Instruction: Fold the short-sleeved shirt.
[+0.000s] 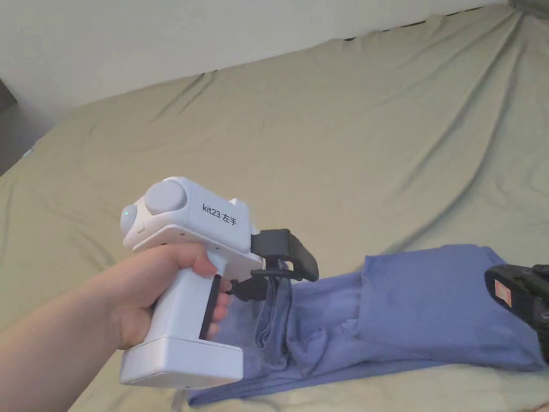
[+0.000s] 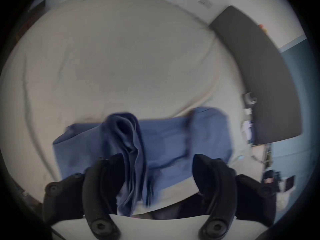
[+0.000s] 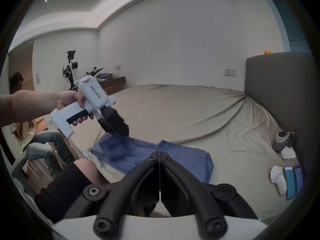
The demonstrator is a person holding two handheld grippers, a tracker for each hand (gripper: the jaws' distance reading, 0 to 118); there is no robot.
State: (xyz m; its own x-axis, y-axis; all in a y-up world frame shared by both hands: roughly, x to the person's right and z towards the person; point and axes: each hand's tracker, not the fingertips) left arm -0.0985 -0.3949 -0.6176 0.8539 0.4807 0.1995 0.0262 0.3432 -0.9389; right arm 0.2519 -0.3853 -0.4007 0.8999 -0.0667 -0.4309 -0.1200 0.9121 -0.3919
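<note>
Left gripper (image 2: 156, 171) hangs over blue shirt (image 2: 169, 139) on the bed (image 1: 321, 134).

Evenly and softly lit throughout, without hard shadows. Head view sharp and undistorted. Both gripper views strongly bowed by fisheye, darkly vignetted at the rim. Left gripper view smeared by motion blur, dimmer; shirt (image 2: 166, 139) indistinct. One ceiling glare point (image 3: 45, 0).
</note>
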